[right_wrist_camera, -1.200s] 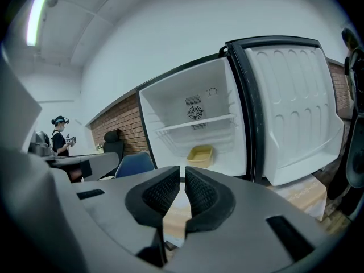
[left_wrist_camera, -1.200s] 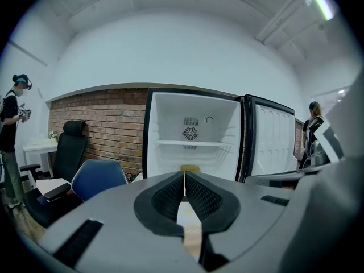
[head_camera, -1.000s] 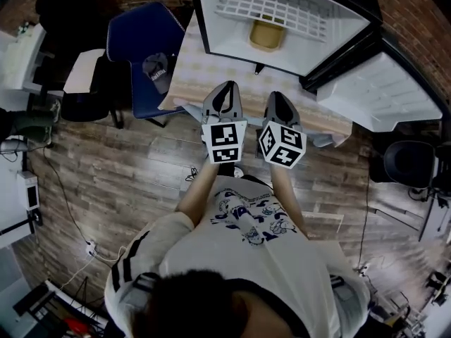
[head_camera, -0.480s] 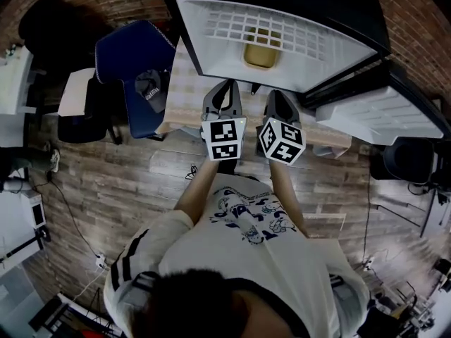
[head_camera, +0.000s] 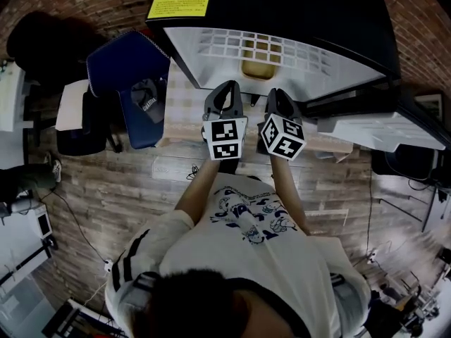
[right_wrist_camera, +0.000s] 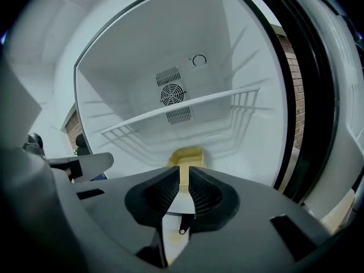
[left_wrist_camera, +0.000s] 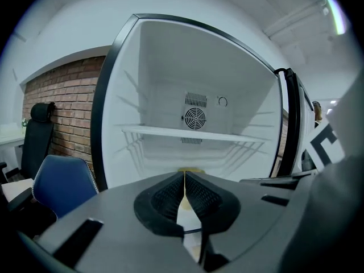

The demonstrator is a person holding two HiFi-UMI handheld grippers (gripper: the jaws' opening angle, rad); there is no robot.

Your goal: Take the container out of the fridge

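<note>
Head view first: the black fridge with a white inside stands open and the yellow tub-shaped container sits on its floor under the white wire shelf, roughly centred. The left hand-held gripper and right hand-held gripper hover side by side over the checked-cloth surface, just short of the opening and well apart from the tub. Left gripper view: the left hand-held gripper is clenched, pads touching at the tips, nothing in it, with only a yellow sliver showing past them. Right gripper view: the right hand-held gripper is all but closed, just a thin slit, also empty, and the container lines up dead ahead of it. So imo the right one is the natural pick. Spread those jaws before going in, keep low to clear the shelf, and bite one wall of the tub squarely. Lift a touch, then draw straight back so it doesn't tip or catch the door sill.
</note>
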